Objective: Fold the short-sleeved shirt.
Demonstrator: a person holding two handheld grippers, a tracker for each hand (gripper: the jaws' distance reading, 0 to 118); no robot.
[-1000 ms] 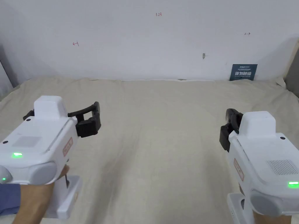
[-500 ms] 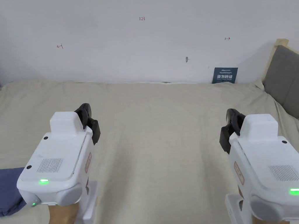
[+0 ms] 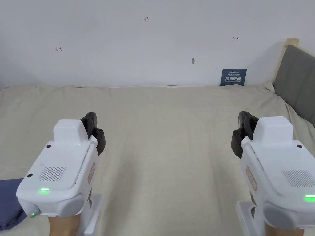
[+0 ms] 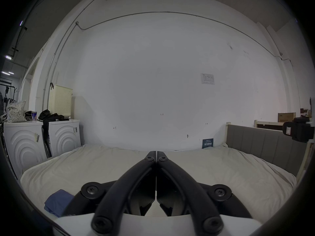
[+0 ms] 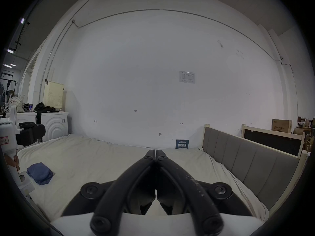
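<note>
A big bed point(image 3: 172, 129) with a cream sheet is sitting against a white wall point(image 3: 129, 46). A gray headboard point(image 3: 295, 76) is standing at its right end. A small blue sign point(image 3: 233, 77) is leaning on the wall at the back of the bed. Two white washers point(image 4: 40, 142) are standing left of the bed, with a cream basket point(image 4: 60, 101), dark clothes point(image 4: 49, 116) and a spotted bag point(image 4: 16, 112) lying on top. A brown box point(image 5: 281, 128) is sitting far right.

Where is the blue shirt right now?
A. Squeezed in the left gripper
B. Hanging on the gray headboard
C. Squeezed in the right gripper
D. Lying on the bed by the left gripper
D: the shirt lies bunched on the bed beside the left gripper, whose jaws meet on nothing.
</note>
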